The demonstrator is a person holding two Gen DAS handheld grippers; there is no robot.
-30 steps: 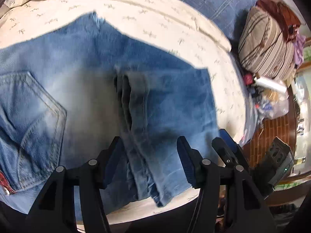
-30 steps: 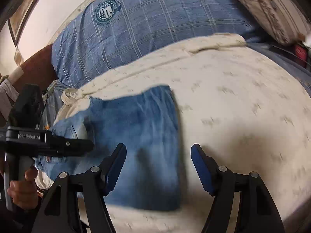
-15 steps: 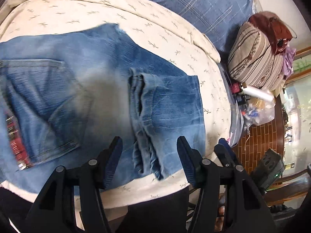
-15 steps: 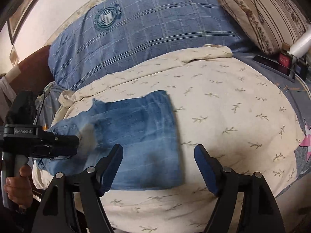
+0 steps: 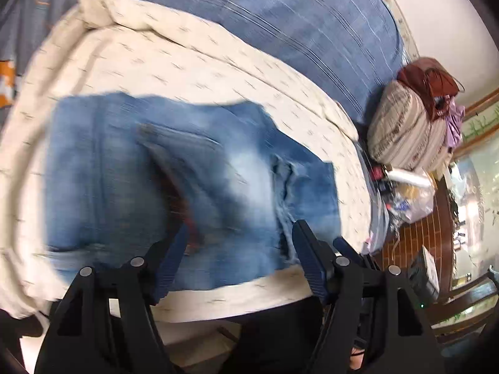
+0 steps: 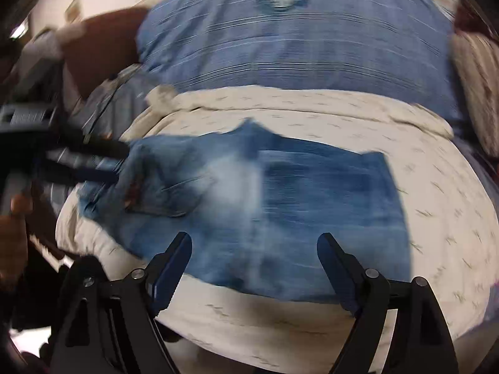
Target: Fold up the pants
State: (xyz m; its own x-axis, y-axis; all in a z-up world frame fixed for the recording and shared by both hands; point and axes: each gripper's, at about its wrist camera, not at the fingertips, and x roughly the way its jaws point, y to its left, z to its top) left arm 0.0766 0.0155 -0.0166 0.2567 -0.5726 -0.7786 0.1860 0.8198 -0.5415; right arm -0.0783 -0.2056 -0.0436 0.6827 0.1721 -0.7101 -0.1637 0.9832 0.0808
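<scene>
Blue jeans (image 5: 193,187) lie folded on a cream patterned bedspread (image 5: 187,62), leg cuffs laid over the seat. They also show in the right wrist view (image 6: 296,205), back pocket at the left. My left gripper (image 5: 240,249) is open and empty above the jeans' near edge. It also shows at the left of the right wrist view (image 6: 115,162), by the waistband. My right gripper (image 6: 254,258) is open and empty above the near edge. Both views are motion-blurred.
A blue plaid blanket (image 6: 296,31) lies at the back of the bed. A striped pillow (image 5: 405,131) with a red-brown bag (image 5: 430,81) sits at the right, with bottles and a plastic bag (image 5: 411,193) below it. A brick floor (image 5: 418,243) lies beyond the bed's right edge.
Both grippers have pulled back and swung left, so more of the jeans shows. The jeans lie unchanged. Both stay open.
</scene>
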